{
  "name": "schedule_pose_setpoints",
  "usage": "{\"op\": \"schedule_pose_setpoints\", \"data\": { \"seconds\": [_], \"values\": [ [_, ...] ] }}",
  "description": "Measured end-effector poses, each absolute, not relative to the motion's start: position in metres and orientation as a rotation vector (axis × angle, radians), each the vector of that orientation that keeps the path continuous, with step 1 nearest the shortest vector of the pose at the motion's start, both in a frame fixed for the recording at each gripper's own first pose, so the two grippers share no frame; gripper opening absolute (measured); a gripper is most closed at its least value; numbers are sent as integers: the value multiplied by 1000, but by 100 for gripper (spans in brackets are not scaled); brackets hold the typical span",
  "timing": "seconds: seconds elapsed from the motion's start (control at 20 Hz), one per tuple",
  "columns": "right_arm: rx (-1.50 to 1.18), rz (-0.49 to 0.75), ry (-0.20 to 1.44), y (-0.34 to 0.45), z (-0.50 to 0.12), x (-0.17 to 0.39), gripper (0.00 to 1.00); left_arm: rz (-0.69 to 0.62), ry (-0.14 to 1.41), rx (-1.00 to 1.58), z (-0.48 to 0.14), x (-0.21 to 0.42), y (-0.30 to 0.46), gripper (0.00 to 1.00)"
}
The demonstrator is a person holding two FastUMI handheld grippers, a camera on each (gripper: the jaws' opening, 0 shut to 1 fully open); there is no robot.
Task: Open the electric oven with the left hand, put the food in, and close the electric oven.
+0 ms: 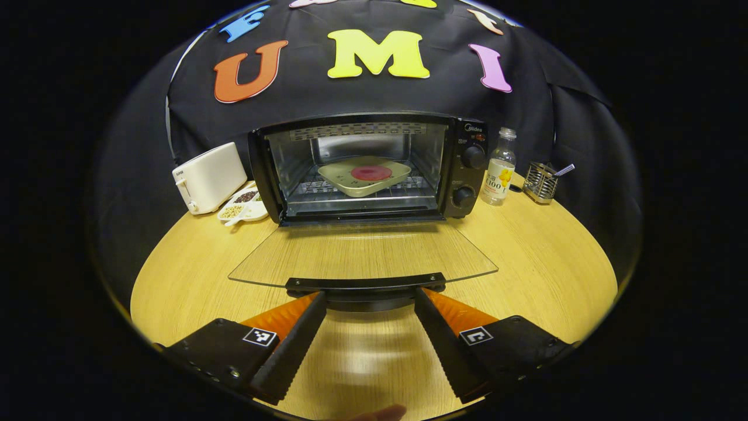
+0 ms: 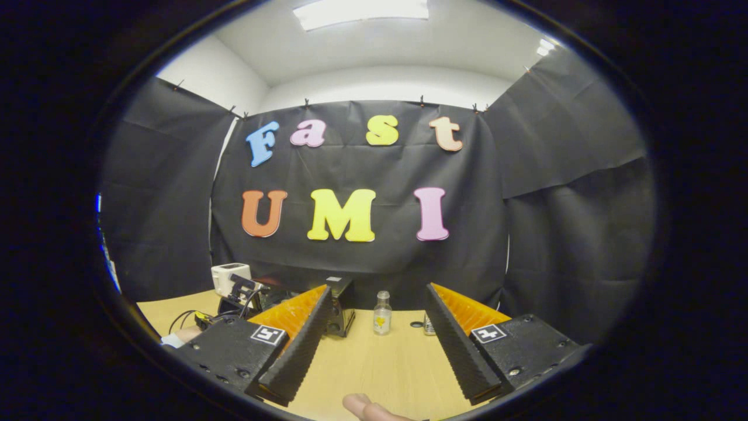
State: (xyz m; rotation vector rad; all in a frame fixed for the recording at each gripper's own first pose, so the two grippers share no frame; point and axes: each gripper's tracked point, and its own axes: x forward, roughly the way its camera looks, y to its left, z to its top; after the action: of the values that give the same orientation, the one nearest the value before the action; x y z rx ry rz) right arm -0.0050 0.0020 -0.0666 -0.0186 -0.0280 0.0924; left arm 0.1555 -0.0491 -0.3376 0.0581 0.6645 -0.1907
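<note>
The oven sits at the back of the round wooden table, and its glass door lies flat and open toward the camera. The food, a round red piece, rests on a pale plate on the wire rack inside. So the food is in, and I think closing the door is the job that is left.

The left gripper is right at the door's black handle. Its two fingers are spread apart, one at each side of the handle, and they pinch nothing. They seem to be there so they can lift the door up. The fingers are black with small ridges for grip, and orange behind.

The right gripper is held up and back, well away from the oven, maybe to keep out of the way. Its fingers are spread apart too and hold nothing.

The door is clear and smooth, so the wood shows through it. The oven is a black box with two round knobs. A white toaster with soft corners stands to its left, beside a dish of beans. A clear bottle and a small wire basket stand to its right
</note>
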Motion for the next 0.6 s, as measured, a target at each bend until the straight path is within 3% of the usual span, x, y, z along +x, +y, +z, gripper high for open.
{"op": "schedule_pose_setpoints", "data": {
  "seconds": [0.2,0.25,0.6],
  "values": [
    [1,73,-16,-4,-69,-6,100,-191,616,61,-323,162,-49,98],
    [1,70,-21,-4,-68,-8,96,-190,600,64,-320,165,-48,98],
    [-5,74,-43,-10,-62,-19,96,-184,491,70,-288,183,-50,98]
  ]
}}
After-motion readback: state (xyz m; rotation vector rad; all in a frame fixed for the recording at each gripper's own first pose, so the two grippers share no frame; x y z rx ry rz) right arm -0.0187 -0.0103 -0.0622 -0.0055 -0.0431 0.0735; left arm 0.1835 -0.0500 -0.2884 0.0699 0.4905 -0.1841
